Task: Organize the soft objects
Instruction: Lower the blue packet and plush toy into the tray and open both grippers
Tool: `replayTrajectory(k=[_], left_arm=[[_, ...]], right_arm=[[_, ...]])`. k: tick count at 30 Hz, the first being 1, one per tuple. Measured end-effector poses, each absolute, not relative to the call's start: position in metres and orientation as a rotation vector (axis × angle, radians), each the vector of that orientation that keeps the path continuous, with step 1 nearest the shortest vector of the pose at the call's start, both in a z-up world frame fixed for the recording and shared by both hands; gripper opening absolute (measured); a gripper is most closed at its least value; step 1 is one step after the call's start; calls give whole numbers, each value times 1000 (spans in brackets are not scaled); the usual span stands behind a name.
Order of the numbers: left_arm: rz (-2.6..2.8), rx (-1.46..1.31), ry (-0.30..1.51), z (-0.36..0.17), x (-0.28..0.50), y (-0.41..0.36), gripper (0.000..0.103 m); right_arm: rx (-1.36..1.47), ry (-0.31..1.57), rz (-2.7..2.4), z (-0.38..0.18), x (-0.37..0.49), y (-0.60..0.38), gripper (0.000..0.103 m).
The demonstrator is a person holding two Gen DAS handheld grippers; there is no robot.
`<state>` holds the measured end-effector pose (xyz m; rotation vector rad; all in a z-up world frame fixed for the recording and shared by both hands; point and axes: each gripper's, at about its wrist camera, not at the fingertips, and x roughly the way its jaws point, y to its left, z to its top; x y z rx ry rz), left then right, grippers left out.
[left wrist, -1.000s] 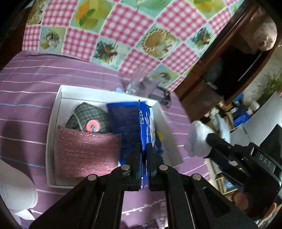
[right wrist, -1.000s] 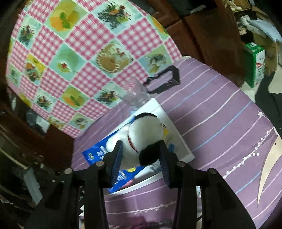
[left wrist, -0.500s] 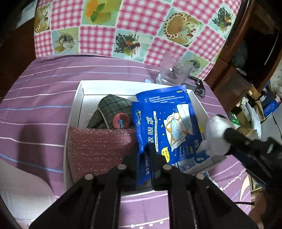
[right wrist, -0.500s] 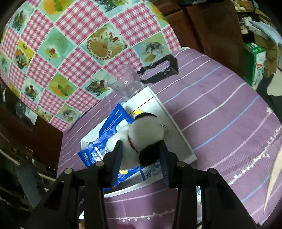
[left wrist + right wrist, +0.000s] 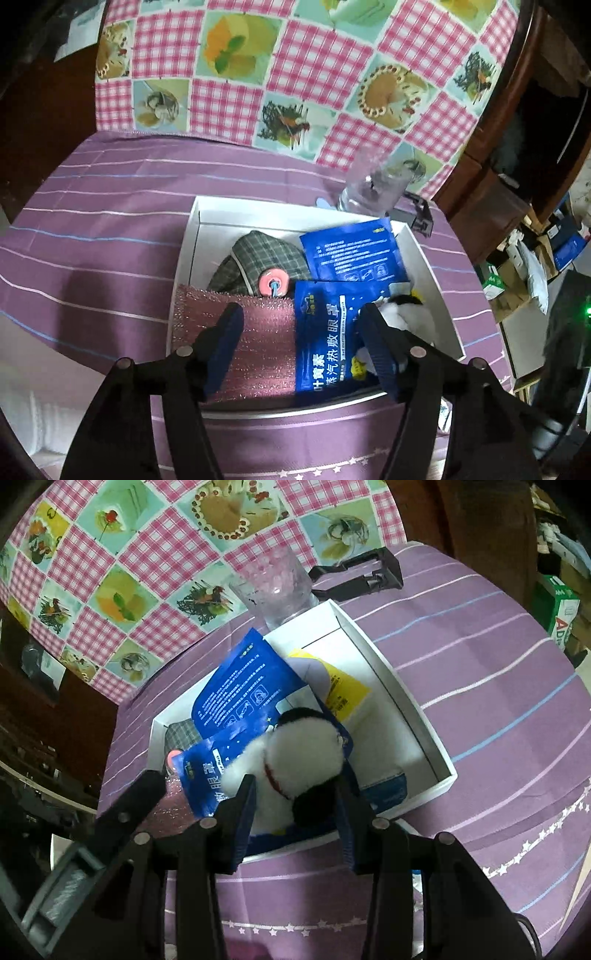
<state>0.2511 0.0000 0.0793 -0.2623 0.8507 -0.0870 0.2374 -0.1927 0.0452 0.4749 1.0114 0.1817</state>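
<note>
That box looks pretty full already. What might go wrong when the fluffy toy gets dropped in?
1. The white box is crowded. The plush toy, gripped in the right tool, hangs over the blue packet, so it may perch on top and roll out.
2. The left tool has just been opening, with the packet lying loose between its fingers; pulling back might drag it.
3. The clear cup stands just behind the box; a nudge might tip it.
</note>
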Motion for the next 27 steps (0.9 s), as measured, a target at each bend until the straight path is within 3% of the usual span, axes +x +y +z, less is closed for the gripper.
replayTrajectory(k=[15, 27], left_arm=[[-5, -214, 872, 78, 250, 3, 66], [17, -226, 927, 76, 251, 7, 66]], right_arm=[[802, 1007, 189, 48, 234, -224, 68], [744, 982, 163, 64, 228, -221, 70]])
